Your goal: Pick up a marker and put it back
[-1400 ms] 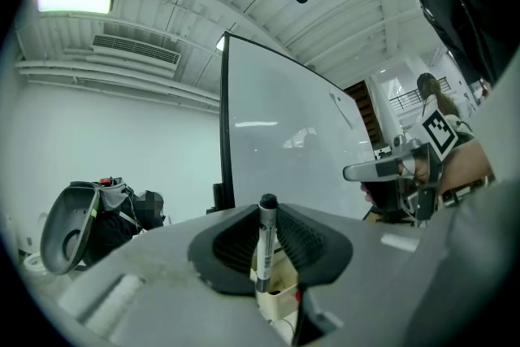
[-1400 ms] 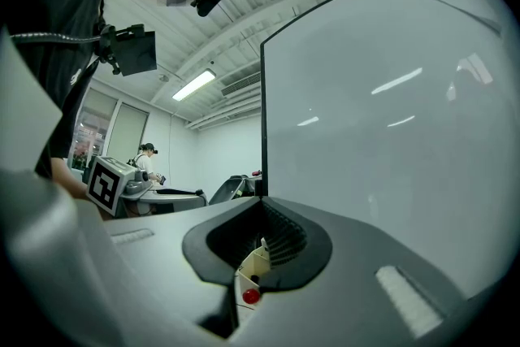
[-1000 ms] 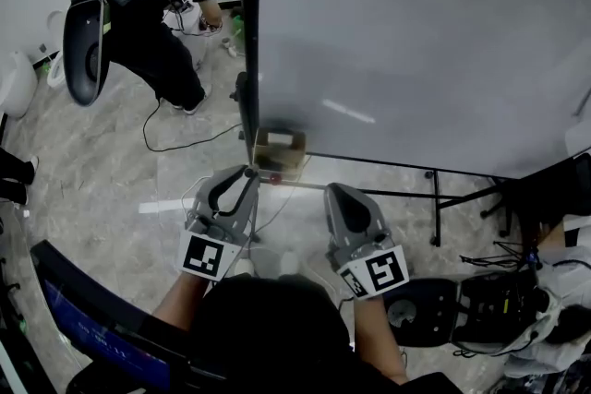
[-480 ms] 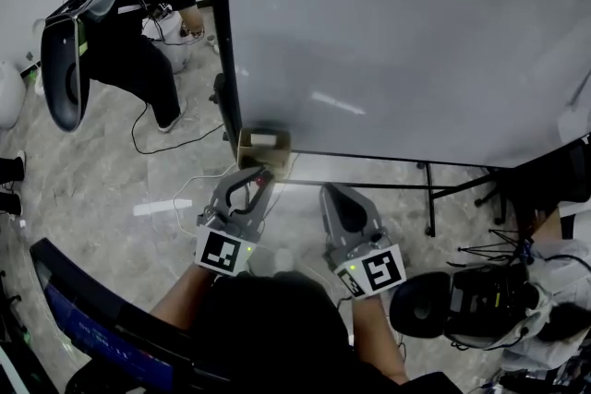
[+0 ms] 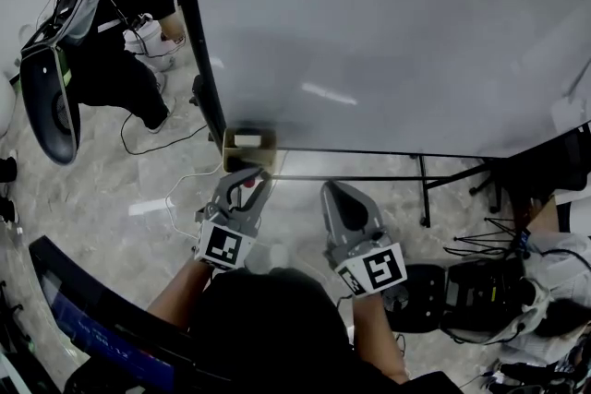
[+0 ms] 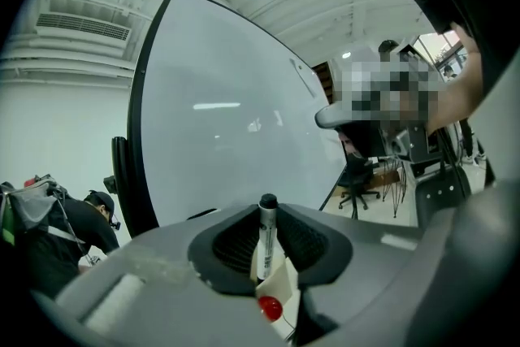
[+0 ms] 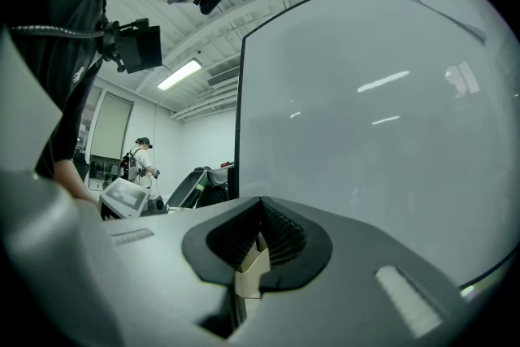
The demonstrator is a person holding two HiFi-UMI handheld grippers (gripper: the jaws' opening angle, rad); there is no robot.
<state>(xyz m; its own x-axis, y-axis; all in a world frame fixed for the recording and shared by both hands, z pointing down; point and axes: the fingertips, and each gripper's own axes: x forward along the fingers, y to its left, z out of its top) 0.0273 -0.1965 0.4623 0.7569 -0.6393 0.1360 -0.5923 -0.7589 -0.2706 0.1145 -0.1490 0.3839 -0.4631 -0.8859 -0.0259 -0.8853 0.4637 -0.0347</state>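
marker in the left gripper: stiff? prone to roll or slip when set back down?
Probably stiff: the marker stands straight between the left gripper's jaws, with no bend visible. The barrel looks round and smooth, so it likely rolls if laid flat and could pivot in the grip. Its slim body suggests it is light.

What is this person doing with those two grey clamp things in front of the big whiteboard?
A person stands at a whiteboard with a hand-held gripper in each hand. The left gripper is clamped on a black-capped marker, close to a small cardboard box at the board's lower corner. The right gripper is shut with nothing in it, held alongside.
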